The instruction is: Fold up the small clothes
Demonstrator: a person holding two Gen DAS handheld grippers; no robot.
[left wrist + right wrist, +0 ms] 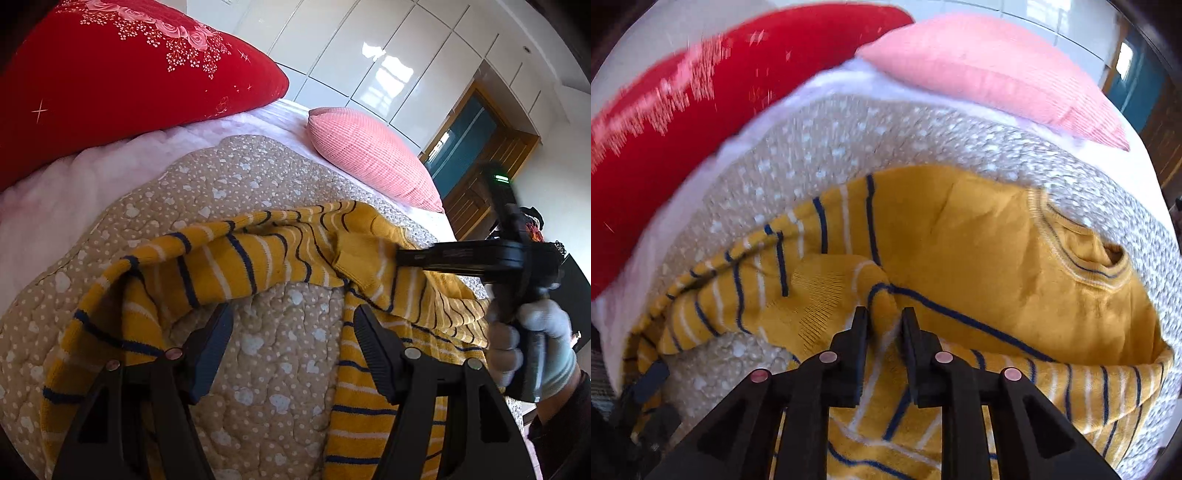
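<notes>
Right wrist, tongs (884, 332) pinching sweater (979, 240) fold

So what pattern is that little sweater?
Sweater: mustard yellow, navy and white stripes; left wrist view.

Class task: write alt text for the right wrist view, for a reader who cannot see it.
The right gripper pinches a fold of a mustard-yellow striped sweater between its black fingers. The sweater lies crumpled on a beige dotted quilt, with a red pillow and a pink pillow behind.

red pillow (701, 92) motion-blurred; striped sweater (960, 258) cut off below.
</notes>
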